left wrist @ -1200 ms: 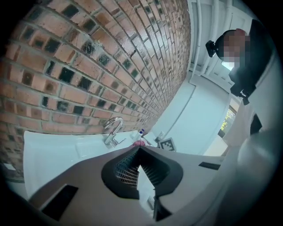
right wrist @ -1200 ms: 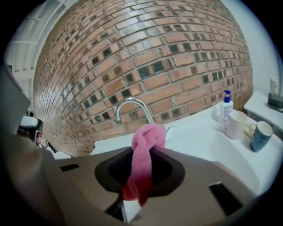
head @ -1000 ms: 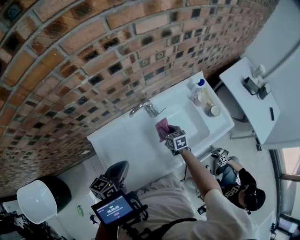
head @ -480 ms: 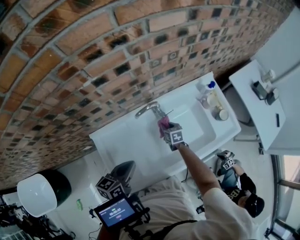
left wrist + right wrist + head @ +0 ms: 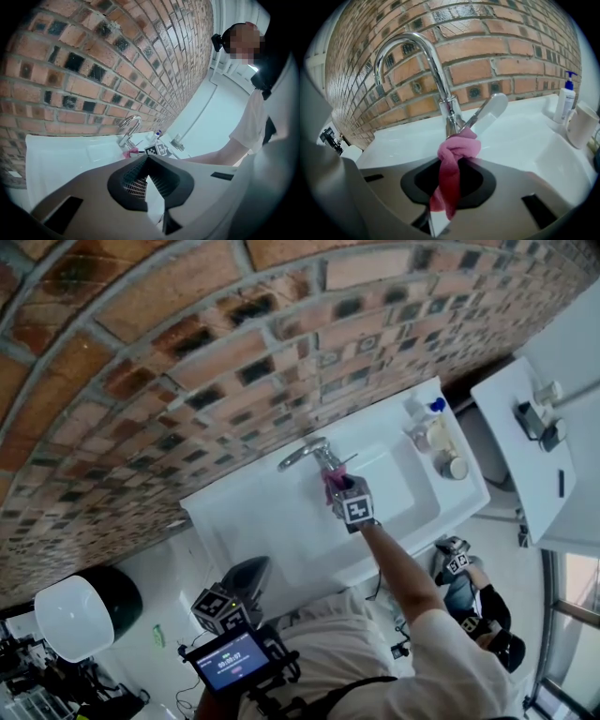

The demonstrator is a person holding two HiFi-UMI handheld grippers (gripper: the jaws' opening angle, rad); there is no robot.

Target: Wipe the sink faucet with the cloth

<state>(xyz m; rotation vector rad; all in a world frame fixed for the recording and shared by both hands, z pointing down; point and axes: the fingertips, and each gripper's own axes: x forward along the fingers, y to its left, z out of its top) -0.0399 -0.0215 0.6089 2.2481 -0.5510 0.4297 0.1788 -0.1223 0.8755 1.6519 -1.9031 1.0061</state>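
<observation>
Backdrop: reddish brick wall [image 5: 187, 362] with little dark square tiles is running behind a white rectangular sink [image 5: 248, 521].
Faucet: curved chrome gooseneck faucet [image 5: 433, 61] is standing at the sink's back edge. Its flat lever handle [image 5: 490, 111] is angling up to the right in the right gripper view.
Cloth: crumpled pink cloth [image 5: 457, 149] is pressing against the lower stem of the faucet, just under that lever.
Right tongs: right tongs [image 5: 451, 165] are clamping the cloth, with the person's arm reaching out over the basin.
Left tongs: left tongs [image 5: 147, 158] are hanging close to the person's body, well apart from the faucet. The pads are sitting together with nothing between them.
Extras: white pump bottle with a blue top [image 5: 566, 99] and a white mug [image 5: 584, 124] are sitting at the sink's right end.
</observation>
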